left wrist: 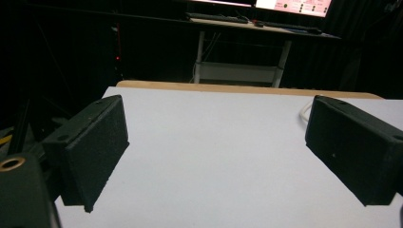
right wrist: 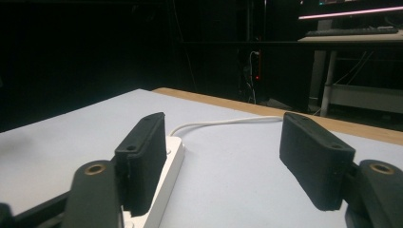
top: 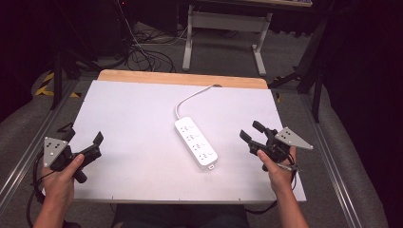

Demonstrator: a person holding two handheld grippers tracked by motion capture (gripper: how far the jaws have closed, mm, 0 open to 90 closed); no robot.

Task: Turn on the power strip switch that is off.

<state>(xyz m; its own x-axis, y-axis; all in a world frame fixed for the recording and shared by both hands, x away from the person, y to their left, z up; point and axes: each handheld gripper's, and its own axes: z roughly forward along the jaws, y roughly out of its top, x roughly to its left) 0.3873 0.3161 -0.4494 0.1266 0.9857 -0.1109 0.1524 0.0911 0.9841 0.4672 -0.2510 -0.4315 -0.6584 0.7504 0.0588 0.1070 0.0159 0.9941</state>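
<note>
So there's one big flat white tabletop (top: 133, 142) with a strip of light wood (top: 183, 78) showing along its far edge, and pretty much dead centre on it sits one white plastic power strip (top: 196, 142), lying flat and angled a bit, with four rows of sockets on top as far as I can count. One white cord (top: 190, 99) runs off the strip's far end and curves away toward the wood edge. Two black handheld grippers, one per hand. The left gripper (top: 85, 137) is well off to the left of the power strip, near the board's left edge, jaws spread wide with nothing between them, just bare white board in its own view (left wrist: 216, 156). The right gripper (top: 251, 131) is to the right of the strip, closer to it but not touching, jaws also wide apart and empty; in its own view the strip (right wrist: 166, 164) sits partly behind one jaw, with the cord (right wrist: 223, 121) trailing away across the gap.
</note>
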